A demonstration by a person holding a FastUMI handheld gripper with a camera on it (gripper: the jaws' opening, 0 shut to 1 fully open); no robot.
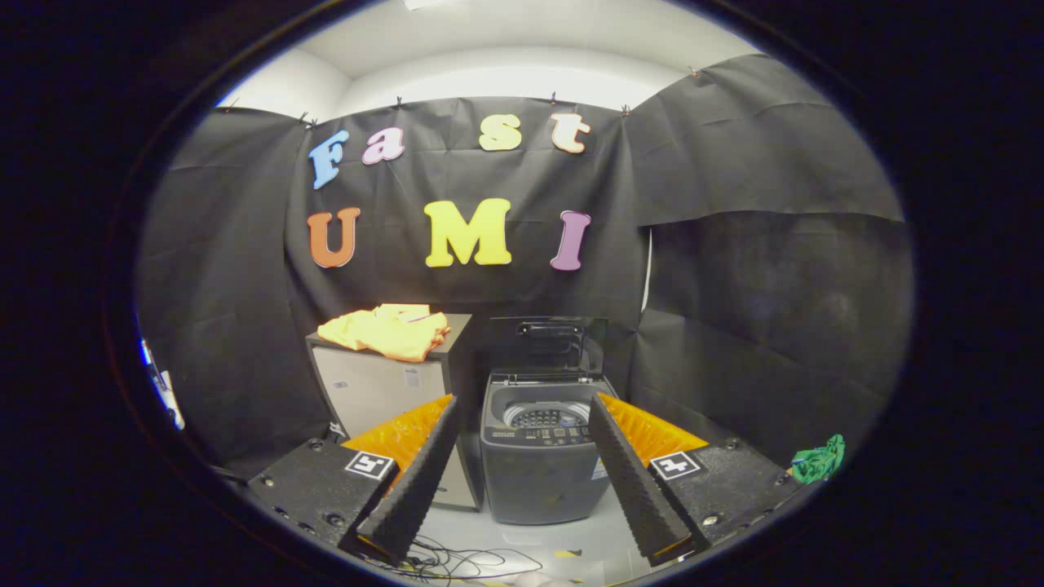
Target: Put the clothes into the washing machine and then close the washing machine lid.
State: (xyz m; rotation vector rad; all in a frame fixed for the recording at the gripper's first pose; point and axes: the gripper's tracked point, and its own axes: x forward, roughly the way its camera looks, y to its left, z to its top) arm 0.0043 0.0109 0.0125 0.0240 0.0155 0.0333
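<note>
- Ribbed pads face each other across a wide gap; gripper [522, 456] spread, holding nothing.
- Washer [540, 456] sits straight ahead, framed between the fingers, well beyond the tips.
- Lid [548, 346] stands up at the back; drum [545, 416] open and, from what shows, no clothes in it.
- Orange clothes [385, 330] lie in a loose heap on a cabinet [383, 387] just beside the washer, ahead and beyond the left finger, higher than the drum.
- Heap's long axis runs roughly across the line of the fingers.
- Likely next: swing left and up to the heap.
- Green cloth [818, 461] lies low, outside the right finger.
- Cables [457, 561] trail on the floor below the tips.
</note>
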